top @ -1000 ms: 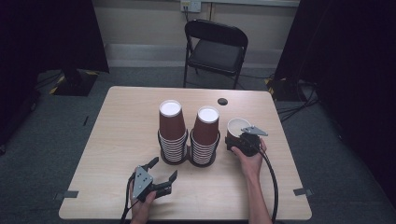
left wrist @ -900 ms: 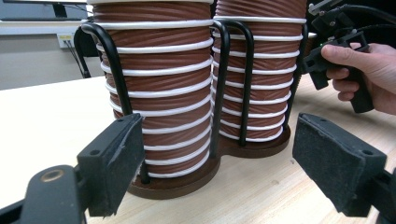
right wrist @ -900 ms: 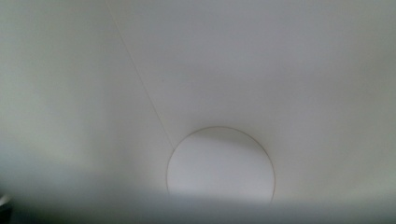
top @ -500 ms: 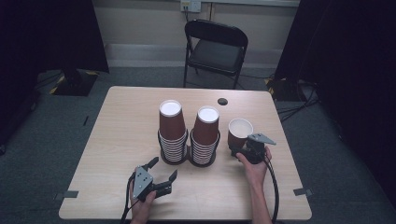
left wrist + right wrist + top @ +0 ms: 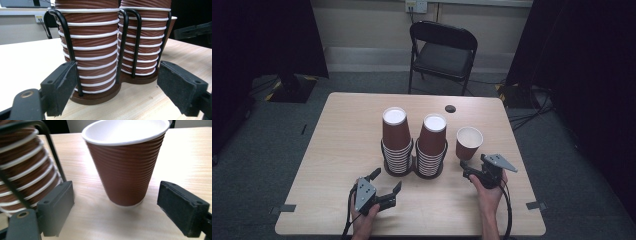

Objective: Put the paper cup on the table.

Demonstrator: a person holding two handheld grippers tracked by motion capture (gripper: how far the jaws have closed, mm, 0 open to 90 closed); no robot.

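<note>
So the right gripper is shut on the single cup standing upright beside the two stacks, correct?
Not quite. The right gripper is open: the right gripper view shows its jaws spread on either side of the single cup, touching nothing. The cup does stand upright beside the two stacks.

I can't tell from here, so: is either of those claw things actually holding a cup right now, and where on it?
No, nothing is held. The right gripper is open, with the single cup standing free on the table between its jaws. The left gripper is open too, facing the cup stacks.

High view overhead; both gripper views sit close, sharing the cup rack [image 5: 140, 77]
</note>
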